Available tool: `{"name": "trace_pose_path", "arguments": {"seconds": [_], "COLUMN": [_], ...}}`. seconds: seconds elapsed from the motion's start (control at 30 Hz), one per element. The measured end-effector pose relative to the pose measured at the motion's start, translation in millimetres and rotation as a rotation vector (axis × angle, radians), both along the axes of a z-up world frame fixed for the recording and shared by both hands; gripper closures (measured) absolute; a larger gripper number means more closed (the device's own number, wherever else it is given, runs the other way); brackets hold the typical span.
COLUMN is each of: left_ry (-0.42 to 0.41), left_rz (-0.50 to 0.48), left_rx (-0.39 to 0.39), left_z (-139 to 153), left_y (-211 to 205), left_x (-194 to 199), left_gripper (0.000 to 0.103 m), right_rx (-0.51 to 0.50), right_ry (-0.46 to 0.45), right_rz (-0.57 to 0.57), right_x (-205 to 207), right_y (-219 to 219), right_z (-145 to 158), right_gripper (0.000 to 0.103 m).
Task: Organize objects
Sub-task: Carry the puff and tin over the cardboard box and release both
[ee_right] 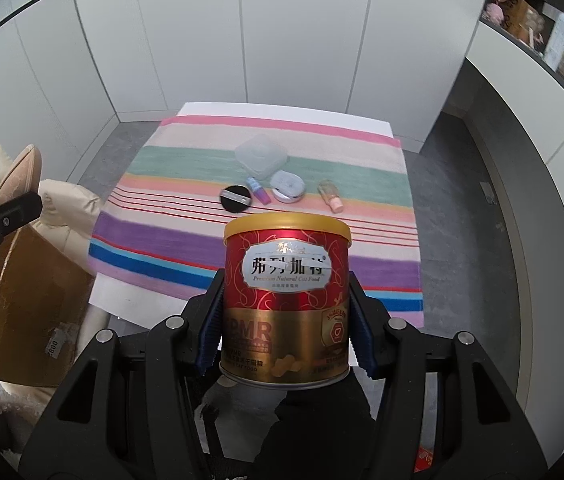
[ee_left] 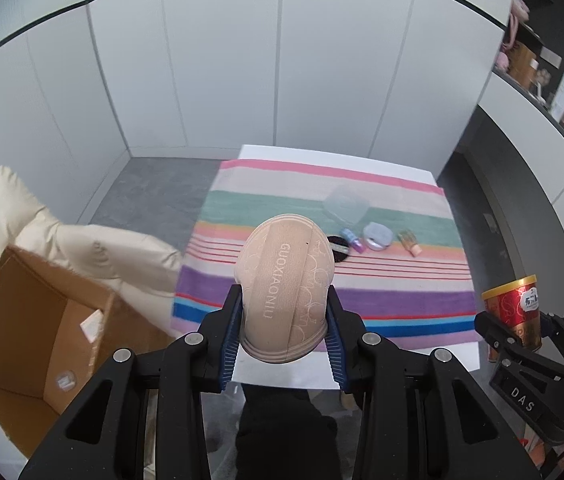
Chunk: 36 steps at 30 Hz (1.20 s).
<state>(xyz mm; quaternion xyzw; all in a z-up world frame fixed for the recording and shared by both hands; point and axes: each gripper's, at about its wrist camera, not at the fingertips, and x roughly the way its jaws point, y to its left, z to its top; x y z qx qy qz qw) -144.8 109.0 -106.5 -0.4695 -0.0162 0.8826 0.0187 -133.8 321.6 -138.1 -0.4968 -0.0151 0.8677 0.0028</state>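
Note:
My left gripper (ee_left: 284, 334) is shut on a beige padded pouch (ee_left: 286, 280) printed with GUOXIAONIU, held above the near edge of the striped cloth (ee_left: 402, 280). My right gripper (ee_right: 285, 330) is shut on a red and gold cat food can (ee_right: 286, 300), held upright above the near side of the table; the can also shows in the left wrist view (ee_left: 514, 312). On the cloth lie a clear plastic box (ee_right: 261, 155), a black round puff (ee_right: 235, 199), a small purple bottle (ee_right: 258, 192), a pale compact (ee_right: 288, 186) and a small pink-capped bottle (ee_right: 330, 197).
An open cardboard box (ee_left: 41, 340) rests on a cream padded chair (ee_left: 81, 248) to the left of the table. White wall panels (ee_left: 241, 60) stand behind. A shelf (ee_right: 542, 28) with bottles and boxes runs along the right.

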Motion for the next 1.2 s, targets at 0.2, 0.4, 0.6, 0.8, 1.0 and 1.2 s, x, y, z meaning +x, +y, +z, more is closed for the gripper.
{"name": "trace_pose_path", "arguments": {"seconds": [0.2,0.4,0.6,0.8,1.0,1.2], "left_ry": [-0.003,-0.008,-0.027,-0.038,-0.047,-0.058], "left_rz": [0.107,0.306,0.536,0.717,0.760,0.741], "left_rx": [-0.001,-0.008,-0.003,0.006,0.034,0.034], "left_z": [0.8,-0.9,-8.8,-19.0,-26.3,-32.5], "left_y": [-65.4,-163.6,-269.7,-339.5,-363.8,-362.4], "left_x": [16.5,48.3,102.4,144.9,150.4,142.6], "left_gripper": [0.065,0.065,0.065,0.064,0.065,0.064], "right_rx": [-0.010,-0.028,-0.036,-0.020,0.011,0.032], "right_ry": [0.007,0.013,0.002,-0.006,-0.037,-0.049], "right_rz": [0.096,0.275,0.505,0.719,0.806,0.803], "right_x": [-9.2,-15.7,-1.7,29.9,46.5,46.3], "right_y": [-59.0,-158.6,-279.3,-380.2,-429.1,-433.1], "right_z": [3.7,7.4,7.0,-1.1,-23.3,-35.4], "right_gripper": [0.047,0.047,0.047,0.047,0.047,0.047]}}
